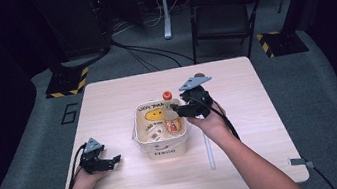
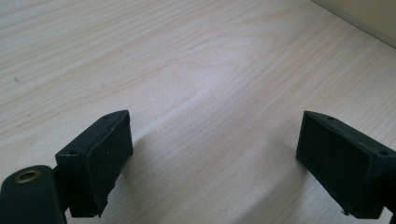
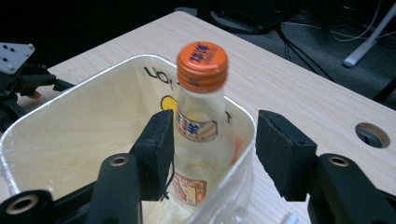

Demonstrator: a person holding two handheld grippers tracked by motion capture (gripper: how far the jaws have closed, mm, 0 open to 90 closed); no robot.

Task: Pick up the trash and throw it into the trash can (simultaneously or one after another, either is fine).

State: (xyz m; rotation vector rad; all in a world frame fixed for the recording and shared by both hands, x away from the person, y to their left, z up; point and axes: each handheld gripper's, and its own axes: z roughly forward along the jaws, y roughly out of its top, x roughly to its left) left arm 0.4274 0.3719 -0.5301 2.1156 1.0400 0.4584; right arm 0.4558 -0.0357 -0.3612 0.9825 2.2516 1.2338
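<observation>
Straddling the bottle (image 3: pixel 201 121), right tongs (image 3: pixel 212 154) spread, perhaps touching; left tongs (image 2: pixel 210 163) spread, empty.

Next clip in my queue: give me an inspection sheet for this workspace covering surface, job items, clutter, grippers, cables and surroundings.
Surface: light wood-grain table, with a round hole near the right gripper.
Job's things: cream bin with a smiley print mid-table; clear bottle with an orange cap standing upright inside it.
Clutter: thin white stick lying beside the bin.
Grippers: left gripper open, resting low over bare table; right gripper open, one jaw against the bottle, the other clear.
Cables: a black cable trails from each gripper; more run across the floor behind.
Surroundings: folding chair, hazard-striped floor plates, grey carpet.
</observation>
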